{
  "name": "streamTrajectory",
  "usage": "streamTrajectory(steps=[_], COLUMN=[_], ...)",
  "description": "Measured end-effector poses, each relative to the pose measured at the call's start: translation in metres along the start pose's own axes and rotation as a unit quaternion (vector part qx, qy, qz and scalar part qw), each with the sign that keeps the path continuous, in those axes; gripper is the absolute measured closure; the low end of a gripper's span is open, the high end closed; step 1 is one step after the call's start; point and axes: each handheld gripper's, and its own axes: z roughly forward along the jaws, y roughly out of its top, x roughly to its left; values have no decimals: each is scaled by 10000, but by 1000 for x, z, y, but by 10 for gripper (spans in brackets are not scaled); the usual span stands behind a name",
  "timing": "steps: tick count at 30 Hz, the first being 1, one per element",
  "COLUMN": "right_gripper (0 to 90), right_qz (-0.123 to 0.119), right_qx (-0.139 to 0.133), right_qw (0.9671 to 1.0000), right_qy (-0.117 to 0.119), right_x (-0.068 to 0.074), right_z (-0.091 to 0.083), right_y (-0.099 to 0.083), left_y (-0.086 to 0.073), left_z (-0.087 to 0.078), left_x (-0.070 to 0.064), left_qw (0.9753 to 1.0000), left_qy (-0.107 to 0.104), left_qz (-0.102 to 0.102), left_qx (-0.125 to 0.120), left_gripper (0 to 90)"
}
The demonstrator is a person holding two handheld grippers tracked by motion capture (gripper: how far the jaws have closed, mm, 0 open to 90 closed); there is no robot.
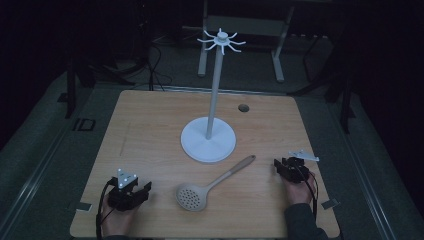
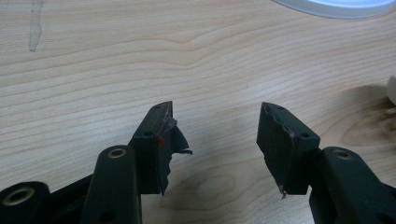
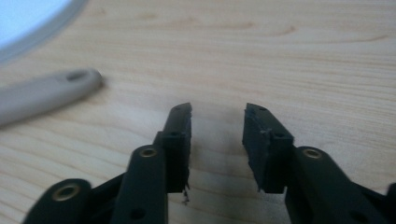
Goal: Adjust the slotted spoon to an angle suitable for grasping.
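A beige slotted spoon (image 1: 210, 184) lies flat on the wooden table (image 1: 150, 125), its perforated bowl toward the front and its handle (image 3: 44, 92) pointing back right. Behind it stands a white rack (image 1: 209, 140) with a round base, a tall pole and hooks at the top. My left gripper (image 1: 141, 190) rests at the front left, open, nothing between its jaws (image 2: 215, 122). My right gripper (image 1: 278, 164) rests at the front right, open and empty (image 3: 218, 114), a little right of the spoon's handle end.
A small dark hole (image 1: 243, 107) sits near the table's back edge. The rack's base rim shows at the top of both gripper views (image 2: 336, 7) (image 3: 32, 28). Dark floor, cables and metal table legs (image 1: 202, 45) lie beyond the table.
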Motion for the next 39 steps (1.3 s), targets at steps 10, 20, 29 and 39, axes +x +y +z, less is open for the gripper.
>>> streamTrajectory(steps=[10, 20, 29, 39], right_gripper=[895, 899, 898, 900], right_qz=[-283, -783, -864, -1121], right_qx=[-106, 87, 422, 527], right_qw=[9990, 9961, 9942, 9895], right_qy=[317, 392, 490, 746], right_x=[16, 43, 51, 65], right_z=[2, 32, 51, 42], right_y=[21, 43, 40, 33], left_y=[2, 2, 9, 23], left_z=[1, -1, -4, -13], left_x=[-3, -3, -7, -26], left_qw=[10000, 9999, 9996, 9980], left_qy=[-68, -100, -176, -417], left_qz=[37, 8, 33, 287], left_qx=[-20, -79, -232, -388], left_gripper=[466, 463, 463, 462])
